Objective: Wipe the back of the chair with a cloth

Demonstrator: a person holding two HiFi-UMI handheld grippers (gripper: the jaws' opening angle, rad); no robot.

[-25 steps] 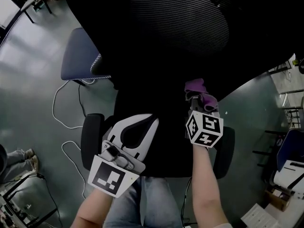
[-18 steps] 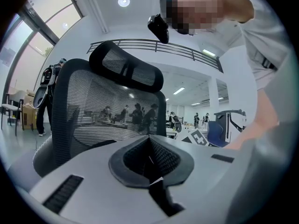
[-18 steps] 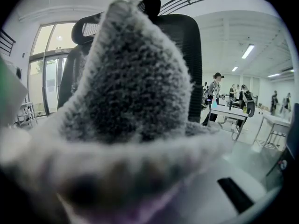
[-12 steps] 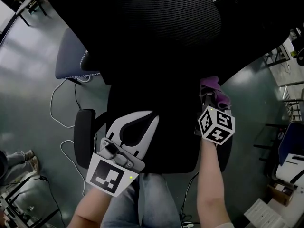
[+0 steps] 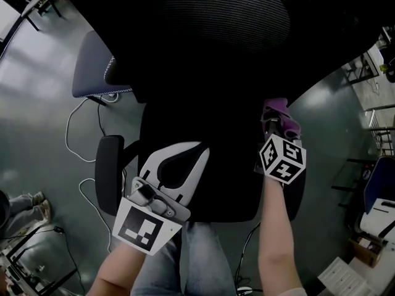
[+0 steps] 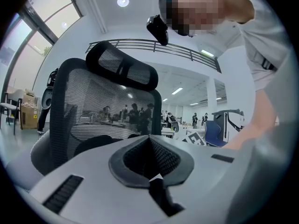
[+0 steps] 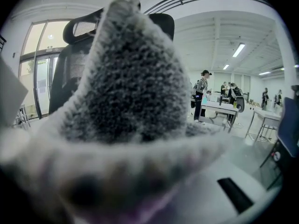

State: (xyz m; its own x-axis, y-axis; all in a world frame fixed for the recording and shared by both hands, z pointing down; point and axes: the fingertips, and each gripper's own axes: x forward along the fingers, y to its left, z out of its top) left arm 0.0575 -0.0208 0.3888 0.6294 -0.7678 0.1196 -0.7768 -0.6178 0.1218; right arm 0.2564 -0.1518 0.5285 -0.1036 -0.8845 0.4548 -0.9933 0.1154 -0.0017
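Two grippers are held behind the black mesh office chair (image 5: 203,103) as I look down on it. On the left, past the blue chair (image 5: 89,66) and the white cable (image 5: 77,143) on the floor, the left gripper (image 5: 202,150) points at the backrest with its jaws brought together on nothing. Further right, the right gripper (image 5: 270,127) is clamped on the purple cloth (image 5: 279,111) at the backrest's right edge, below the headrest (image 5: 222,17); I cannot tell whether the cloth touches it.
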